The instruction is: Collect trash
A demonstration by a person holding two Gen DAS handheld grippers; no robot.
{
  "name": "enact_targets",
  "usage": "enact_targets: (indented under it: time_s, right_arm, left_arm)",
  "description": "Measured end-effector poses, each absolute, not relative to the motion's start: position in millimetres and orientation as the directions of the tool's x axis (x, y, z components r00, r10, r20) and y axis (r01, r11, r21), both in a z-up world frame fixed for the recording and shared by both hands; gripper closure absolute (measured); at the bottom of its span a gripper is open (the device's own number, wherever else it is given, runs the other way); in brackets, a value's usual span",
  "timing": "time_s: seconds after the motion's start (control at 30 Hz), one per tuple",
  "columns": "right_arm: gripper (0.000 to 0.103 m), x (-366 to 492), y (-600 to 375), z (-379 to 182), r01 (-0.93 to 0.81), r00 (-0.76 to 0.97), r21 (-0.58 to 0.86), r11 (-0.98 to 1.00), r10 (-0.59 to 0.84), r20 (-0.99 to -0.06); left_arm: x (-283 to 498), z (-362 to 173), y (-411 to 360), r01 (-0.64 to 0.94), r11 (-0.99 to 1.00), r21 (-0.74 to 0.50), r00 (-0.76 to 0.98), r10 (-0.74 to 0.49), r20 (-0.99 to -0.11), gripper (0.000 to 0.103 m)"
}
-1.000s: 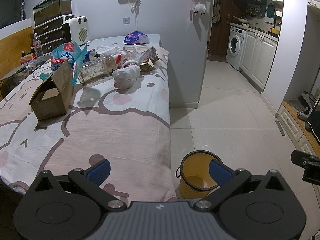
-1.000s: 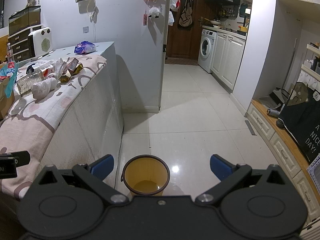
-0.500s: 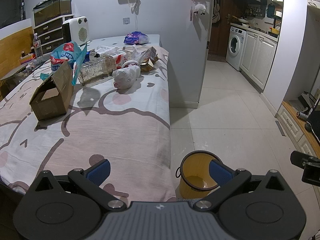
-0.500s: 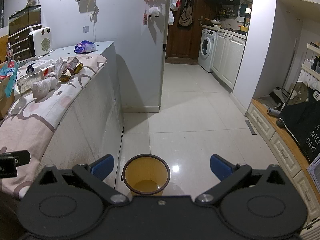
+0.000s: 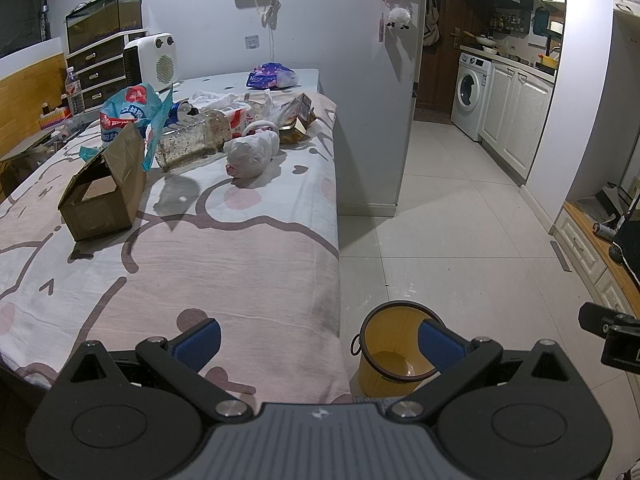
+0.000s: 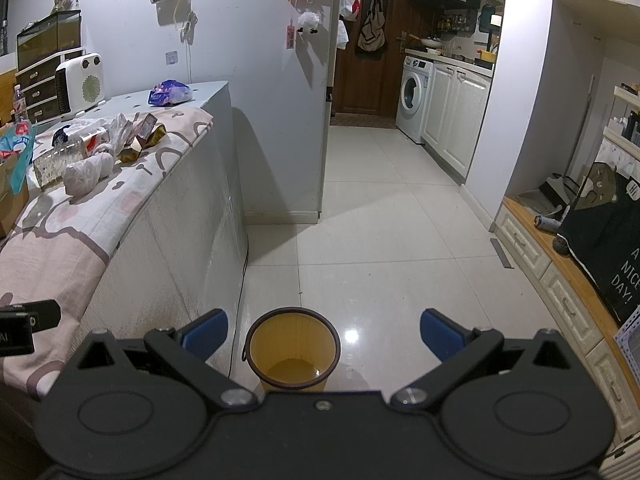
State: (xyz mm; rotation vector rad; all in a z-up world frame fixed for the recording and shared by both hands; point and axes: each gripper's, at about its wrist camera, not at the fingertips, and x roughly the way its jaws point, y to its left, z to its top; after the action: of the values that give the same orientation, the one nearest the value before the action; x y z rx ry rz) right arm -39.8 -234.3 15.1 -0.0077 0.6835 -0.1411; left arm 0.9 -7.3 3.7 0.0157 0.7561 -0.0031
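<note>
A yellow trash bin (image 5: 394, 354) stands empty on the floor beside the table; it also shows in the right wrist view (image 6: 293, 348). Trash lies at the table's far end: a tied white plastic bag (image 5: 252, 152), a clear plastic bottle (image 5: 192, 140), an open cardboard box (image 5: 102, 192), a blue and red snack bag (image 5: 130, 110) and gold wrappers (image 5: 296, 126). My left gripper (image 5: 318, 340) is open and empty over the table's near edge. My right gripper (image 6: 322, 334) is open and empty above the bin.
The table (image 5: 224, 256) has a pink patterned cloth. A white heater (image 5: 150, 62) and a purple packet (image 5: 272, 76) sit at its far end. A wall corner (image 5: 400, 120) stands right of the table. The tiled floor (image 6: 400, 248) leads to a washing machine (image 6: 414, 98).
</note>
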Motion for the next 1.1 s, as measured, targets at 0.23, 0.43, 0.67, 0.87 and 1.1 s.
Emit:
enact_targets:
  time_s: [0.23, 0.43, 0.67, 0.87, 1.1]
  right_arm:
    - [0.000, -37, -233, 16, 0.128, 0.766, -0.053, 0.990, -0.133, -0.630]
    - [0.000, -39, -235, 15, 0.128, 0.766, -0.053, 0.990, -0.133, -0.628]
    - [0.000, -39, -234, 13, 0.139, 0.765, -0.048, 0.989, -0.138, -0.629]
    - [0.000, -40, -236, 15, 0.144, 0.767, -0.044, 0.989, -0.139, -0.626]
    - [0.000, -38, -235, 15, 0.134, 0.780, -0.026, 0.991, -0.122, -0.614]
  left_arm:
    - [1, 4, -7, 0.009, 1.000, 0.013, 0.728, 0.003, -0.686, 0.000]
    - [0, 2, -6, 0.010, 1.000, 0.015, 0.729, 0.003, -0.685, 0.000]
    - [-2, 3, -4, 0.007, 1.000, 0.015, 0.734, 0.005, -0.679, 0.000]
    - [-5, 3, 0, 0.001, 1.000, 0.009, 0.738, 0.005, -0.674, 0.000]
    - [-2, 4, 7, -0.020, 1.000, 0.009, 0.752, 0.021, -0.659, 0.000]
